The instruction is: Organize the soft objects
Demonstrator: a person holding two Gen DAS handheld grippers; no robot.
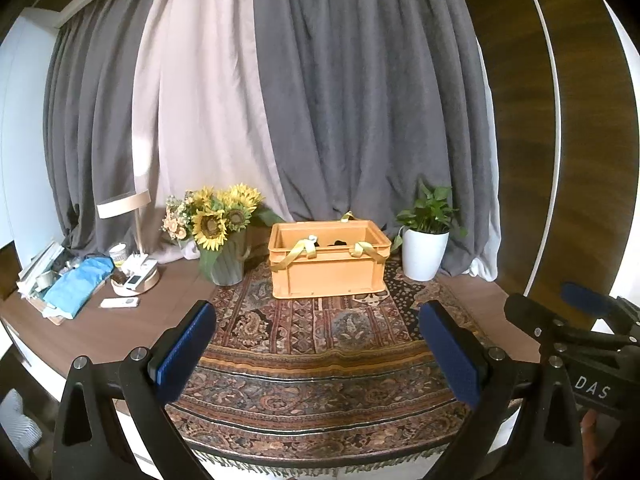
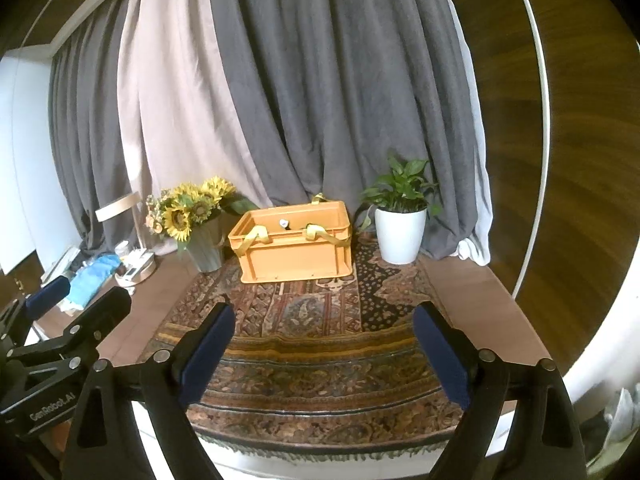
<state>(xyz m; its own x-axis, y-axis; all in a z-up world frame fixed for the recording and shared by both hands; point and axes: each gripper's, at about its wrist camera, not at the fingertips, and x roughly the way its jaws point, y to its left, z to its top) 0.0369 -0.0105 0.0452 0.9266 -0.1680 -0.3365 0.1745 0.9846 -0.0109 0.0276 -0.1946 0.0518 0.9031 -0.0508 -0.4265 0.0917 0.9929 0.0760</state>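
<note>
The crate point(image 1: 328, 268) stands on the rug point(image 1: 320, 360); left of the crate a vase of sunflowers point(image 1: 224, 236), right of it a potted plant point(image 1: 425, 240), behind it curtains point(image 1: 320, 100)

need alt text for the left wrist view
An orange crate with yellow straps sits on a patterned rug, sunflowers to its left and a potted plant to its right. The left gripper hangs open and empty.

Grey curtains point(image 1: 360, 100) behind rug-covered table point(image 1: 168, 292)

Brown wooden counter point(image 1: 180, 292) carries a patterned fringed rug point(image 1: 320, 360); on the rug, orange plastic crate point(image 1: 328, 268), white potted plant point(image 1: 424, 252), grey sunflower vase point(image 1: 228, 264).
</note>
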